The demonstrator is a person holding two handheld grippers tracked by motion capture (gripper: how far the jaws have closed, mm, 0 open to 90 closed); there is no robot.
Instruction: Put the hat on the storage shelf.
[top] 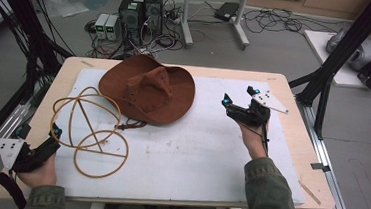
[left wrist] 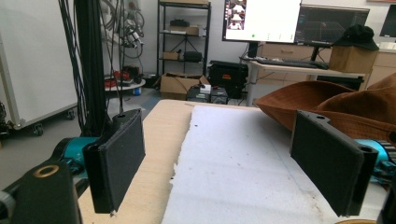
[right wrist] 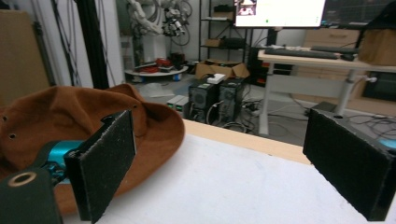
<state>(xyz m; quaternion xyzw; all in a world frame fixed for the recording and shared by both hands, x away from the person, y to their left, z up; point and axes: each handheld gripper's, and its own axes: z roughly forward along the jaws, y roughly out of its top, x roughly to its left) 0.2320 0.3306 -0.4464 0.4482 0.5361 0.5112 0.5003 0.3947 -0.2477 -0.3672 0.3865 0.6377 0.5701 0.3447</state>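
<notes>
A brown brimmed hat (top: 148, 88) lies crown-up at the back left of the white mat (top: 195, 150); it also fills the right of the left gripper view (left wrist: 336, 100) and the left of the right gripper view (right wrist: 70, 116). A wire frame of tan hoops (top: 91, 129) rests in front of the hat's left side. My left gripper (top: 38, 133) hovers at the table's front left corner, open and empty (left wrist: 229, 161). My right gripper (top: 238, 96) is held right of the hat's brim, open with nothing between its jaws (right wrist: 238, 163).
The wooden table (top: 291, 143) carries the mat. Black frame posts (top: 338, 51) stand at both sides. Computer towers (top: 140, 10) and cables lie on the floor behind. A desk with monitors (left wrist: 299, 21) stands farther back.
</notes>
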